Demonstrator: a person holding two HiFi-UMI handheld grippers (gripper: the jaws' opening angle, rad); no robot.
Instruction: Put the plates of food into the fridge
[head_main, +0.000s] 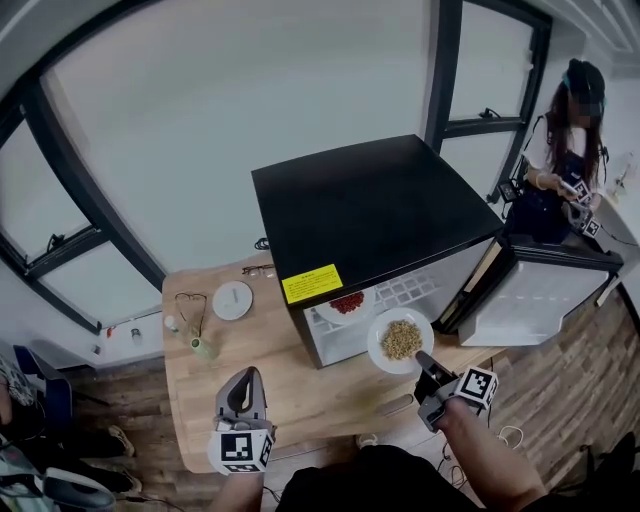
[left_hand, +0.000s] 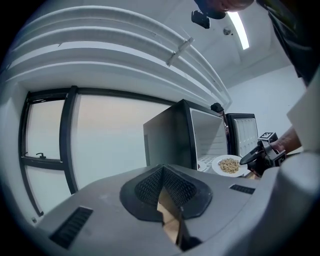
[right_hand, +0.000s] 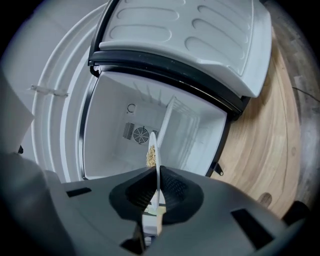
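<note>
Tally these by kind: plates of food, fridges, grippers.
Plates of food: 2 (grain plate, held by its rim; red-food plate, on the fridge shelf)
Mini fridge: 1 (door open)
Grippers: 2 (left gripper, right gripper)
Total: 5

A white round disc (head_main: 232, 299) lies on the wooden worktop (head_main: 300, 395), near a thin looped cord (head_main: 190, 308) and a small green bottle (head_main: 204, 347). A person (head_main: 565, 140) stands at the far right, beside a black-framed window (head_main: 492, 60).
</note>
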